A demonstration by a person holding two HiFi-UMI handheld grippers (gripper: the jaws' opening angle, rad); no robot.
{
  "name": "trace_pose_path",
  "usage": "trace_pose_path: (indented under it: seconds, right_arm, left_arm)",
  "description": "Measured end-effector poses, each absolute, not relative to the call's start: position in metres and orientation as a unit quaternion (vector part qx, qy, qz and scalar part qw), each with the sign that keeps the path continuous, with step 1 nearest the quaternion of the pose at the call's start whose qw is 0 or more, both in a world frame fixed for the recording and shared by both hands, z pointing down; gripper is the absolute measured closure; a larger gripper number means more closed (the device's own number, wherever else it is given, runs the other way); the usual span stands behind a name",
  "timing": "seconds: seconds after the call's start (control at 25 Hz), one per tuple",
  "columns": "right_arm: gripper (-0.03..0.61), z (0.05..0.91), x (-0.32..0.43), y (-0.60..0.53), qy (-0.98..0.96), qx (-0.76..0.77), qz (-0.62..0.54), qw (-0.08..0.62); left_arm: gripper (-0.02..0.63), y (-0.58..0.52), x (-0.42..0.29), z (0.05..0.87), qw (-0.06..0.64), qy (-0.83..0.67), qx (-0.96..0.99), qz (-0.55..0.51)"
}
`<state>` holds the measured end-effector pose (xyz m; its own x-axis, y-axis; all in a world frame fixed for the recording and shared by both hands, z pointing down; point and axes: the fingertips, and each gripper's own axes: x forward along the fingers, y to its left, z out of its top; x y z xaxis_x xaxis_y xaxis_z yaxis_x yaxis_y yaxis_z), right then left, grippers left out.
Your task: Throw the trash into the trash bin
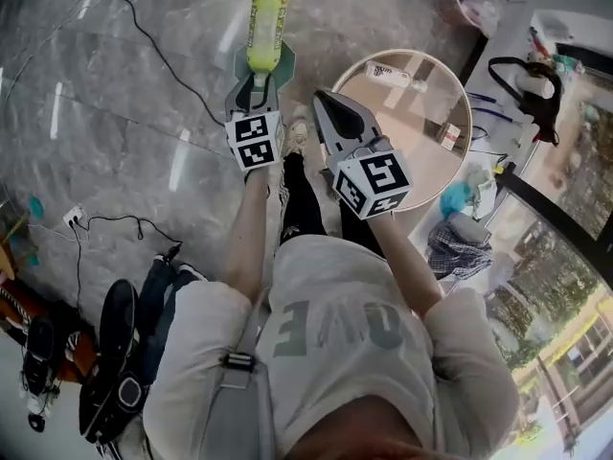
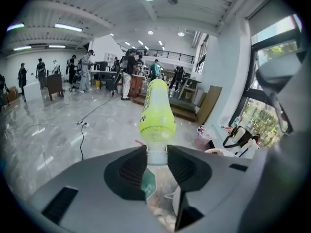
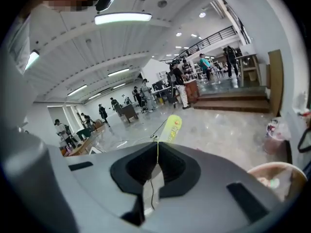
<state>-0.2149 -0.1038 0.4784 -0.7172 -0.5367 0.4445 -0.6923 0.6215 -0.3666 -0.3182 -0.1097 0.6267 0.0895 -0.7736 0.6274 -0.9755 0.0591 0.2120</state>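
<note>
The left gripper (image 2: 156,154) has its dark ribbed fingers (image 2: 130,168) set narrow and pressed on the clear neck of a yellow-green plastic bottle (image 2: 157,113). The neck sits right between the pads, and the body of the bottle sticks out past the fingertips, away from the person. In the head view the same bottle (image 1: 267,22) runs straight on from the left gripper (image 1: 257,77), held above the grey marble floor (image 1: 115,94).

The right gripper (image 3: 156,148) has its fingers (image 3: 172,171) brought together until the tips meet, with nothing between them. Beyond those tips the right gripper view shows the bottle (image 3: 173,127) a little ahead and slightly to the right.

In the head view the right gripper (image 1: 324,102) lies just beside the left one, on its right. The round, pale-rimmed trash bin (image 1: 412,54) stands just right of and below the right fingertips. It is open at the top and scraps of packaging (image 1: 395,73) lie in it. The bottle is outside the bin, to its left.

Behind each pair of fingers sits a marker cube (image 1: 255,140). A black cable (image 1: 158,51) trails over the floor to the left of the left fingers.
</note>
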Motion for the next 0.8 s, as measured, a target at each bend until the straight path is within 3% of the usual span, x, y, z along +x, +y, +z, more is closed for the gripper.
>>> trace_pose_path:
  seconds: [0.32, 0.8]
  right_arm:
    - [0.563, 0.571, -0.239, -0.077, -0.869, 0.306, 0.321, 0.219]
    - [0.563, 0.604, -0.231, -0.092, -0.852, 0.332, 0.321, 0.248]
  left_arm:
    - [0.472, -0.074, -0.334, 0.801, 0.465, -0.605, 0.604, 0.230]
    - [0.471, -0.057, -0.346, 0.879, 0.519, -0.575, 0.560, 0.294]
